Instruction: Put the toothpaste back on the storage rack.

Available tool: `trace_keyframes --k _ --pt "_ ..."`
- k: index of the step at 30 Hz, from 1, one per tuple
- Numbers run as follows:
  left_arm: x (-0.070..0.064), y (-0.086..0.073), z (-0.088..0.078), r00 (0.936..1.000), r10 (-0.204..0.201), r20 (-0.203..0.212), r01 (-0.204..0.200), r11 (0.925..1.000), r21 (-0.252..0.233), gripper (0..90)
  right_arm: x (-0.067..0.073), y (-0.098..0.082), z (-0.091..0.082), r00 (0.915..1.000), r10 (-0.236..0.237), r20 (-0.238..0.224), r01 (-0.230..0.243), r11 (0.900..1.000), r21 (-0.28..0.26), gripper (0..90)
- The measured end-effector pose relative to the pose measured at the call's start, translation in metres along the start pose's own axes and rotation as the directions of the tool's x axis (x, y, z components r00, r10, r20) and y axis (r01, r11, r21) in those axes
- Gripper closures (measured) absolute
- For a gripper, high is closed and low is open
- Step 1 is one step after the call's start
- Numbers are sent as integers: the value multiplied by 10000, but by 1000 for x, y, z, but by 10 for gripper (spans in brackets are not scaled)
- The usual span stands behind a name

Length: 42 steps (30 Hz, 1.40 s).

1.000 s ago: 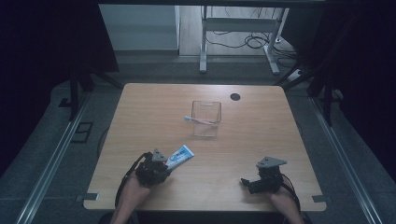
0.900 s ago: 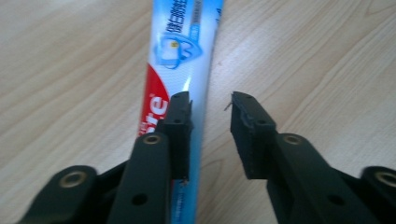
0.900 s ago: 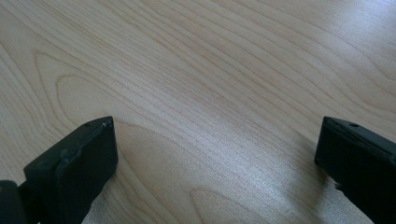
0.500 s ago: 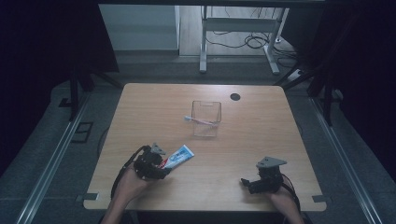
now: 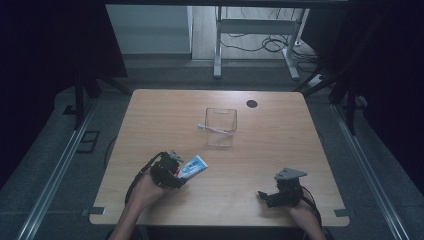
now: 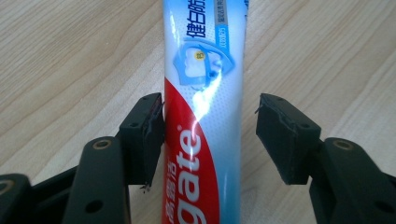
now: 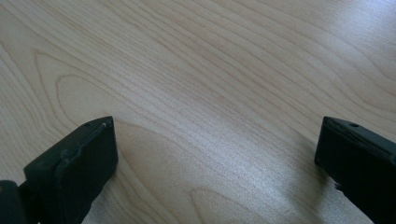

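A red, white and blue toothpaste tube [image 5: 195, 165] [image 6: 205, 70] lies flat on the wooden table [image 5: 150, 115] at the near left. My left gripper [image 5: 180, 173] [image 6: 210, 109] straddles its lower end. The jaws have just been opening with the tube between them. One fingertip [image 6: 147, 121] rests against the tube's edge and the other stands off it with a gap. My right gripper [image 5: 263, 195] [image 7: 217, 128] rests at the near right, open over bare wood. A clear plastic container [image 5: 221, 131] stands mid-table with a toothbrush [image 5: 212, 128] lying across it.
A black round grommet [image 5: 251, 103] sits in the table's far right part. Bare wood lies between the two grippers and around the container. Beyond the far edge stand metal table legs [image 5: 217, 45] and floor cables [image 5: 260, 45].
The left gripper's jaws have spread apart from the toothpaste tube and the hand has shifted slightly up the table. The tube lies where it was. The right gripper has not moved.
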<state>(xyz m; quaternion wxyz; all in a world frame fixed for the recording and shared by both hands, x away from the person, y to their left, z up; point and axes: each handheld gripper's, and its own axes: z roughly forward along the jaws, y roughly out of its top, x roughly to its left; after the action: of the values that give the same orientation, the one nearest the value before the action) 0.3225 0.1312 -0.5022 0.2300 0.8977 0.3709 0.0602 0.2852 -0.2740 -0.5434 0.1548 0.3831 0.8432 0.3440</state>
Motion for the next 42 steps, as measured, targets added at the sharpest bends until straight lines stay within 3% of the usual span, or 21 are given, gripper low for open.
trace_keyframes --k 20,25,31,42 --pt "6 21 17 9996 190 205 -213 9933 1138 481 0 0 0 10000 -4 4 4 10000 13 0" --pt "6 25 15 9996 46 287 -84 9912 1323 574 0 0 0 10000 -14 7 14 10000 7 0" --pt "6 26 11 9996 76 280 -112 9916 1292 674 0 0 0 10000 -18 3 18 10000 5 0" --pt "10 20 7 9974 -47 713 -7 9971 756 737 0 0 0 10000 -3 3 3 10000 12 0"
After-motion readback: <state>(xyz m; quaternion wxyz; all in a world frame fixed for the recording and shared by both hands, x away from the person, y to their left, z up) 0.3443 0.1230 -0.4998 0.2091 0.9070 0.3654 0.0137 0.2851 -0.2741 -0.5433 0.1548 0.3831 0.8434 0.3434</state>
